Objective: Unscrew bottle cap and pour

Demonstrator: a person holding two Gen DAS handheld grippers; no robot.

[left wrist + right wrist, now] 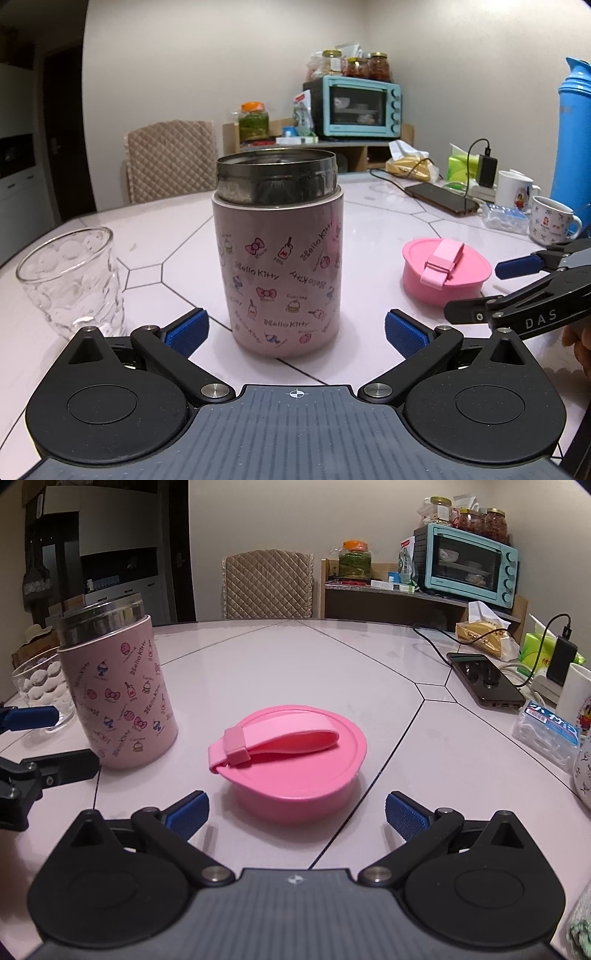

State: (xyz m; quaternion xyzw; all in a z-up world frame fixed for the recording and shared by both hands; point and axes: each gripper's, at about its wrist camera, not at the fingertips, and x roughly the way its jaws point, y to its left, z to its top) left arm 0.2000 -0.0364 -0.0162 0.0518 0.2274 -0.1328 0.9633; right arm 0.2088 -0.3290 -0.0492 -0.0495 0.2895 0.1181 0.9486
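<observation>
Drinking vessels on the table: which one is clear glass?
The dimpled glass tumbler, left of the pink Hello Kitty bottle. The two mugs at the far right are opaque white with prints.

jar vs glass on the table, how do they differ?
The jar is opaque pink with printed cartoons and a metal threaded neck; the glass is clear with a bubbled texture. The jar stands taller than the glass. The jar sits centred between the left gripper fingers; the glass is off to its left. Both stand upright, open-topped, on the table.
</observation>
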